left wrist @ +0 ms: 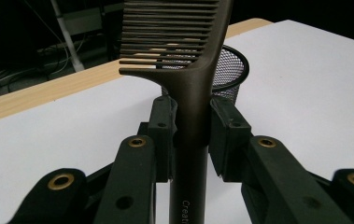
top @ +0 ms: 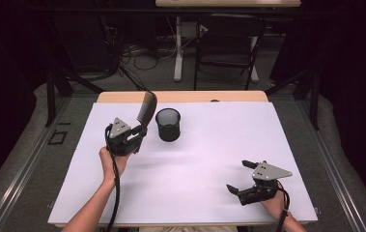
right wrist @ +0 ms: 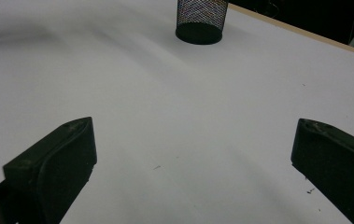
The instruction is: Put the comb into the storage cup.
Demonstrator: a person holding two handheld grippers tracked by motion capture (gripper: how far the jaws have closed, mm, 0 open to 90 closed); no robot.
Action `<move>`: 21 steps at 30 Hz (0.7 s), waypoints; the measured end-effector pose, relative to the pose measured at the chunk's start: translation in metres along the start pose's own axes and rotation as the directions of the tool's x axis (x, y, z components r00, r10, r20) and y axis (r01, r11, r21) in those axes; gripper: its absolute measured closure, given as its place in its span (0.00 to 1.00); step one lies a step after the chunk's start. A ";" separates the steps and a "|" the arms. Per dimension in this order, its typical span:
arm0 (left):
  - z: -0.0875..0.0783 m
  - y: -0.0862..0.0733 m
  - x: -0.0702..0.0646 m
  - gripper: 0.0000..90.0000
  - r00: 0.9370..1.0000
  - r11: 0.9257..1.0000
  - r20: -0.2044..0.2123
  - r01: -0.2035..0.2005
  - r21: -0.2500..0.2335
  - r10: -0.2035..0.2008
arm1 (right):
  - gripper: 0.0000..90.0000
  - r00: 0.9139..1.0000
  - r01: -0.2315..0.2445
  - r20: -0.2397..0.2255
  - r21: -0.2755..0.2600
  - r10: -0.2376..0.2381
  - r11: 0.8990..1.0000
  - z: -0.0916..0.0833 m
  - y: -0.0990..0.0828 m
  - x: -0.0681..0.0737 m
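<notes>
White-topped table with one mesh cup on it

The table (top: 209,159) has a white sheet (top: 229,140) over nearly all of its top, with a strip of pale wood (top: 185,96) left bare along the far edge. A black wire-mesh pen cup (top: 168,124) stands upright on the white, toward the far side and a little left of the middle; in the right gripper view its solid round base (right wrist: 198,33) sits flat on the surface. A few tiny dark specks (right wrist: 157,166) lie on the near part of the white.
</notes>
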State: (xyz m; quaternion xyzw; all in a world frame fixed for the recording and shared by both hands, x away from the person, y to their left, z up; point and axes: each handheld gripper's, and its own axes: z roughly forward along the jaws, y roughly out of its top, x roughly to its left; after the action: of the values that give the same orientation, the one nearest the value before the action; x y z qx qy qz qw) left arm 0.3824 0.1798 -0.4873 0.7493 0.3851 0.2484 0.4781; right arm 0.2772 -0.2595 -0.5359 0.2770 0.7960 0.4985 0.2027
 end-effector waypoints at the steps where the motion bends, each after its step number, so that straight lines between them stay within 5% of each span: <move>1: 0.001 0.000 0.000 0.80 1.000 1.000 0.000 0.001 0.000 -0.001 | 0.00 1.000 -0.001 0.001 0.000 0.001 1.000 0.000 0.000 0.000; 21: 0.006 0.010 0.001 0.80 1.000 1.000 -0.007 -0.001 -0.030 0.000 | 0.00 1.000 -0.003 0.002 -0.001 0.003 1.000 0.000 0.000 0.000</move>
State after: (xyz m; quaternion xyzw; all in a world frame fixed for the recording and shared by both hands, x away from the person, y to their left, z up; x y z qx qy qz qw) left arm 0.3907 0.1749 -0.4802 0.7412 0.3826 0.2568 0.4880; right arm 0.2775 -0.2592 -0.5361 0.2786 0.7952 0.4988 0.2029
